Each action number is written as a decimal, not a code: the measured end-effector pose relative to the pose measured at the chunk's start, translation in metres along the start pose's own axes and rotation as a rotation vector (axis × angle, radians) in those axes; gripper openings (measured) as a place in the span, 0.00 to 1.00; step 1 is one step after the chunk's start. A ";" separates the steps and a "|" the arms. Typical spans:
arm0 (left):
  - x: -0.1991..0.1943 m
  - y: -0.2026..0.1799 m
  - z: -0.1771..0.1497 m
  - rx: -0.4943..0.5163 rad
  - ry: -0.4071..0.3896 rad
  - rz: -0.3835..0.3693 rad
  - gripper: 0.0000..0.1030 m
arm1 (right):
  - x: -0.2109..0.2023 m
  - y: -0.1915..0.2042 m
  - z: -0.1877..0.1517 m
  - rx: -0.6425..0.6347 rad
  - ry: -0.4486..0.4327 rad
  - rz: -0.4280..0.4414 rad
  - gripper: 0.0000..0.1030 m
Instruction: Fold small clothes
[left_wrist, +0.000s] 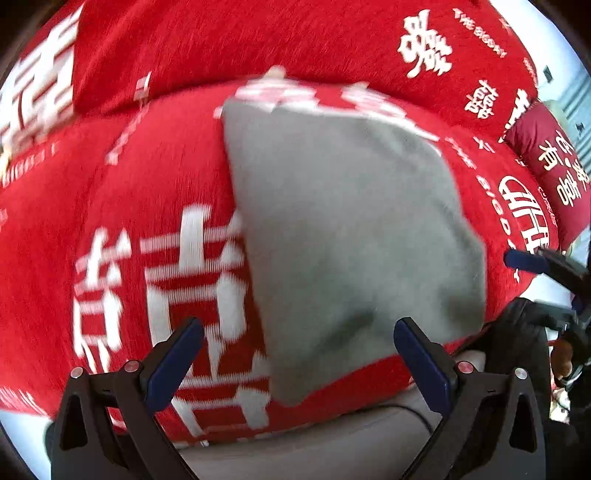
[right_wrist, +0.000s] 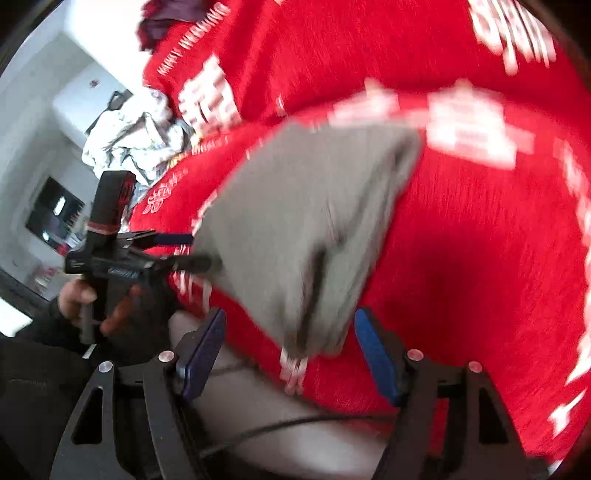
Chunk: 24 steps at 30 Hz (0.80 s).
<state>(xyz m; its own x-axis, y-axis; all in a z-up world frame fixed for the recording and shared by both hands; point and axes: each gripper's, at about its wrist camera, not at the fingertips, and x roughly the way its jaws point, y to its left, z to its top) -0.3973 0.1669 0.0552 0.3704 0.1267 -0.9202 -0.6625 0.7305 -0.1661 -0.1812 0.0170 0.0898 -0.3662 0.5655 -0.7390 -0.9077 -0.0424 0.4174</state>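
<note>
A small grey garment lies folded on a red blanket with white characters. My left gripper is open, its blue-padded fingers wide apart at the garment's near edge, holding nothing. My right gripper is open too, its fingers either side of the garment's near corner, not touching it. In the right wrist view the left gripper shows side-on at the garment's left edge. In the left wrist view the right gripper's fingertips show at the far right.
The red blanket covers a bed whose grey edge with a dark cable lies below the grippers. A dark red pillow sits at the right. A crumpled white cloth lies at the blanket's far left.
</note>
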 end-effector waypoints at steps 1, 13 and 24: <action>0.000 -0.003 0.007 0.014 -0.011 0.026 1.00 | 0.003 0.011 0.008 -0.068 -0.009 -0.027 0.76; 0.034 -0.001 0.014 0.048 0.059 0.161 1.00 | 0.050 0.005 0.014 -0.184 0.184 -0.114 0.77; 0.036 0.000 0.007 0.033 0.065 0.157 1.00 | 0.083 0.000 0.109 -0.282 0.105 -0.170 0.78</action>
<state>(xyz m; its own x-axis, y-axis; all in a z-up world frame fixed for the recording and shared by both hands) -0.3794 0.1767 0.0245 0.2206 0.1978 -0.9551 -0.6864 0.7272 -0.0079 -0.1891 0.1540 0.0863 -0.2108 0.4972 -0.8417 -0.9730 -0.1892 0.1319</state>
